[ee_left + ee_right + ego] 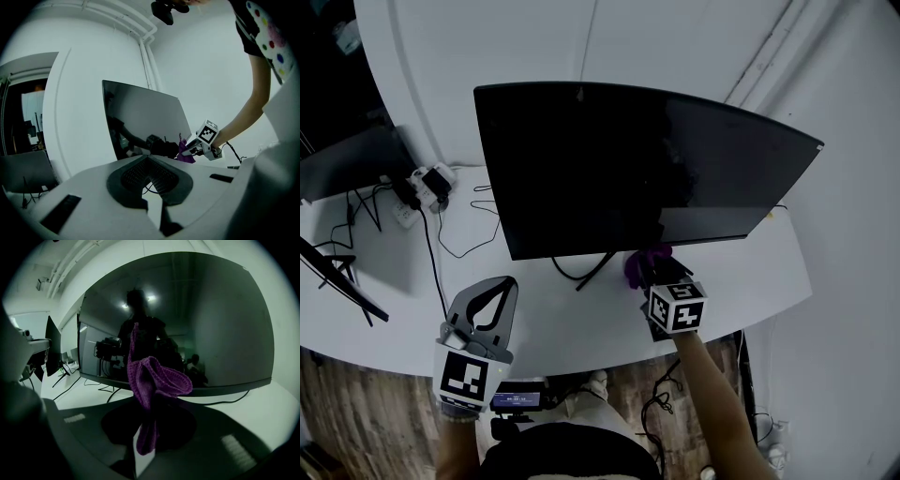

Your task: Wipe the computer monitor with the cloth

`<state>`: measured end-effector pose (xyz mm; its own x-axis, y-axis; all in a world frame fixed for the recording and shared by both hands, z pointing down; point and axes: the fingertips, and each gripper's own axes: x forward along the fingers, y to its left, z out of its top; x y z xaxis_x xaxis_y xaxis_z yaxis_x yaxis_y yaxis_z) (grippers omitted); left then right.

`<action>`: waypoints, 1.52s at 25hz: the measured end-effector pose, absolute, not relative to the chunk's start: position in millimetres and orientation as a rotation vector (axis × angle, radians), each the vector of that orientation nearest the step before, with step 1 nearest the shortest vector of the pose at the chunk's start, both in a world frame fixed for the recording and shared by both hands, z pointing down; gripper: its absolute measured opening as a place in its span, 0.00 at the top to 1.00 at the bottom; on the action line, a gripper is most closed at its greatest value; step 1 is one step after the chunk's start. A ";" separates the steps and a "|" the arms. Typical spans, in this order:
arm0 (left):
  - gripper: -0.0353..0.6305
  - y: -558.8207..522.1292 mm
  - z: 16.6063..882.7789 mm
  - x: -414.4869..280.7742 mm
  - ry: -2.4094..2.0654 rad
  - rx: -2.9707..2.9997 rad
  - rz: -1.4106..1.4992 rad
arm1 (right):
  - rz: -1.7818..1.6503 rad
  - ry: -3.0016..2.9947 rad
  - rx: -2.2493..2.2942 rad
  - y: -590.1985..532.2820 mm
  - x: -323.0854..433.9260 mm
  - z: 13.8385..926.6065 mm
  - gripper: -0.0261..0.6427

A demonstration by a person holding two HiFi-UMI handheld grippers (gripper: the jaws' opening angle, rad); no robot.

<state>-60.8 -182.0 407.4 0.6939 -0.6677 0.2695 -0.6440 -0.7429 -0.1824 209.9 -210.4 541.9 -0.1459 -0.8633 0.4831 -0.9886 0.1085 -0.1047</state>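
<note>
**Purple cloth (150, 380) at the monitor's lower edge**

I hold the right gripper (147, 427) clenched on the cloth, which stands up folded from between its jaws. The computer monitor (628, 169) lies directly ahead of this gripper. Its long axis runs left to right across the white desk (741, 272). The cloth sits just beside the screen's bottom edge, right of centre; I cannot tell whether it touches the glass. The left gripper (492, 292) hangs well apart, below the screen's lower left corner, jaws together on nothing. The right gripper is nearer, so I judge the wipe falls to it, travelling along the long axis.
</note>
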 end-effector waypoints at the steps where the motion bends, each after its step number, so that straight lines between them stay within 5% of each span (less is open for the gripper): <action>1: 0.94 -182.2 408.0 -63.8 1.097 -2.821 -0.497 | 0.594 -2.095 1.824 -211.0 206.2 541.5 0.87; 38: 0.94 -191.3 403.5 -149.6 1.230 -2.804 -0.413 | 0.501 -2.329 1.426 -234.0 -3.8 536.9 0.87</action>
<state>-149.6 -191.3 403.5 0.6473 -0.7293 0.2217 -0.7154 -0.6816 -0.1537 -3.8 -234.0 536.9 -0.4242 -0.7686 0.4788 -0.8975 0.4271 -0.1097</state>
